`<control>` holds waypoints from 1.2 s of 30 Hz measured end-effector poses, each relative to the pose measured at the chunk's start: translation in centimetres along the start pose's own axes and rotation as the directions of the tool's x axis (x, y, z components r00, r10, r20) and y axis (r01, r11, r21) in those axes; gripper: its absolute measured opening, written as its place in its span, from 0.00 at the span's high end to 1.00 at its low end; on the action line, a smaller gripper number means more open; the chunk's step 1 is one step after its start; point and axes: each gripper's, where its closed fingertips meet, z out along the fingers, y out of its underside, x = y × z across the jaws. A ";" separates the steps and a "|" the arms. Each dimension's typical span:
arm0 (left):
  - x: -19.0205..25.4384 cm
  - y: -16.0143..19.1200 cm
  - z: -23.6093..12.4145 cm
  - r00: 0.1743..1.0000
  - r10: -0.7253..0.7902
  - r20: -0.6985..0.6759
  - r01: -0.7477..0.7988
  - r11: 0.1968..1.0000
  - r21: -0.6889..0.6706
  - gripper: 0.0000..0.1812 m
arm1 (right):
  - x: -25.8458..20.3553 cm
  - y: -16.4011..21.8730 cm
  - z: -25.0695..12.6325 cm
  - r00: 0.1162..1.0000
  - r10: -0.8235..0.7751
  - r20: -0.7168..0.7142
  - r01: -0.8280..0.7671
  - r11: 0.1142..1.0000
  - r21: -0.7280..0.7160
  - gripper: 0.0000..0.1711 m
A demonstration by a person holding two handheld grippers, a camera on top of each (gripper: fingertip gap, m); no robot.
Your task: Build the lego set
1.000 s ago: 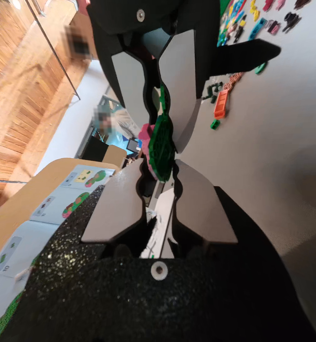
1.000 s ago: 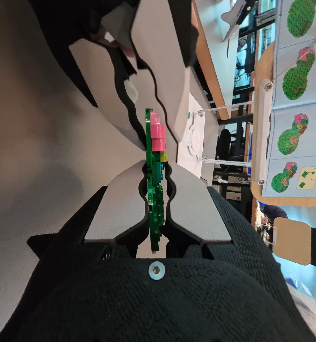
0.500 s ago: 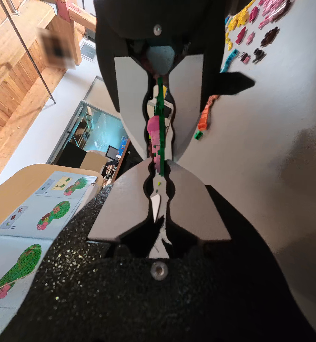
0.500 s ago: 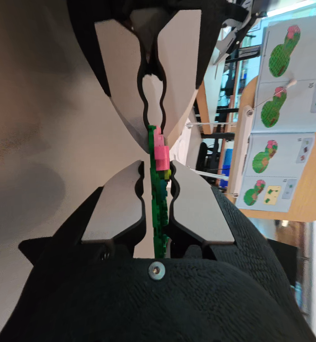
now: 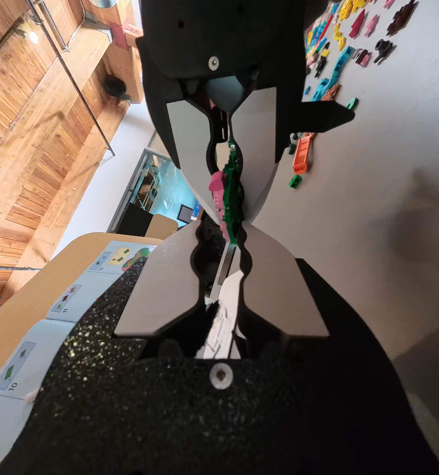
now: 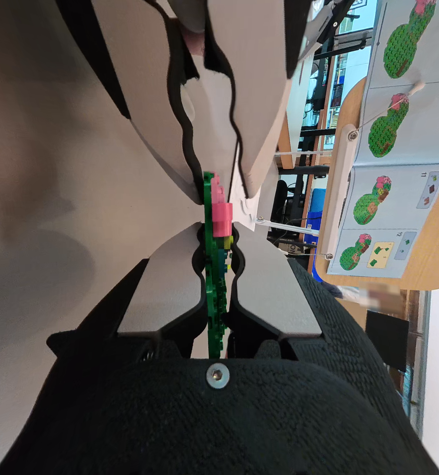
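Note:
A green lego plate (image 6: 214,295) with pink bricks (image 6: 222,218), a yellow one and a teal one on it is held edge-on in the air. My right gripper (image 6: 216,226) is shut on the plate, which runs deep between its fingers. My left gripper (image 6: 223,199) faces it tip to tip and is open, its fingers either side of the plate's pink end. In the left wrist view the plate (image 5: 232,195) and pink bricks (image 5: 217,185) stick out of the right gripper (image 5: 232,218) and reach my left gripper (image 5: 222,228), touching its right finger.
An open instruction booklet (image 6: 393,205) stands on a wooden holder beside the grippers; it also shows in the left wrist view (image 5: 66,295). Several loose coloured bricks (image 5: 342,38), an orange piece (image 5: 302,154) and a small green brick (image 5: 295,181) lie on the grey table (image 5: 367,244). Only a small space, under 4 cm, lies between the two pairs of fingers. From either gripper's tips it is about 15 cm to the orange piece (image 5: 302,154).
Half a second ago my left gripper's fingers were squeezed close on the plate's pink end; now they have spread apart. The right gripper still holds the plate.

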 end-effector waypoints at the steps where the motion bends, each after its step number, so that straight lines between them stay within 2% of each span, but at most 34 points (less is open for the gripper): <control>1: 0.0 0.0 0.0 1.000 0.005 -0.001 -0.005 1.000 0.004 0.87 | 0.1 -0.1 0.0 1.000 0.008 -0.005 -0.008 1.000 0.004 0.91; 2: 0.3 0.0 -0.1 1.000 0.020 -0.012 -0.020 1.000 0.008 0.93 | 0.2 -0.1 0.0 1.000 0.018 -0.007 -0.018 1.000 0.008 0.91; 6: 0.5 0.0 -0.2 0.998 0.034 -0.045 -0.034 0.999 0.004 0.94 | 0.1 -0.3 0.1 1.000 0.011 -0.015 -0.011 1.000 0.013 0.91; 9: -0.1 0.3 -0.1 0.995 0.097 0.006 -0.097 0.995 -0.022 0.96 | 0.8 -0.5 -0.3 0.998 0.022 -0.060 -0.019 0.999 0.049 0.86; 12: -0.3 1.7 0.0 0.983 0.179 0.032 -0.176 0.982 -0.071 0.96 | 0.9 0.4 -1.2 0.993 0.093 -0.074 -0.091 0.995 0.028 0.73; 17: -0.9 3.2 0.1 0.981 0.188 0.054 -0.180 0.976 -0.121 0.95 | -0.8 3.7 -3.8 0.958 0.266 -0.105 -0.263 0.964 0.046 0.71; 20: -0.4 4.0 0.3 0.977 0.209 0.039 -0.201 0.968 -0.149 0.96 | -0.1 5.4 -6.0 0.859 0.465 -0.212 -0.435 0.883 0.174 0.74; 23: 0.0 4.4 0.8 0.980 0.198 0.028 -0.190 0.967 -0.168 0.96 | 0.7 5.9 -7.7 0.666 0.713 -0.220 -0.612 0.691 0.385 0.78; 26: 0.5 4.5 1.4 0.976 0.218 0.027 -0.209 0.959 -0.189 0.96 | 1.1 6.8 -8.5 0.509 0.832 -0.223 -0.667 0.544 0.509 0.80; 29: 0.6 3.9 1.9 0.978 0.204 0.040 -0.192 0.960 -0.202 0.95 | 1.2 6.9 -9.0 0.470 0.852 -0.230 -0.656 0.512 0.555 0.83; 31: 0.4 3.8 2.2 0.980 0.192 0.051 -0.177 0.959 -0.222 0.95 | 1.2 6.3 -9.3 0.462 0.870 -0.173 -0.653 0.465 0.598 0.88; 33: 0.5 4.3 2.5 0.977 0.204 0.054 -0.184 0.949 -0.258 0.96 | 0.9 5.6 -9.0 0.474 0.874 -0.110 -0.660 0.435 0.613 0.90; 36: 1.0 5.3 2.9 0.974 0.225 0.029 -0.206 0.929 -0.309 0.95 | 0.6 4.6 -9.0 0.521 0.849 -0.082 -0.636 0.451 0.626 0.93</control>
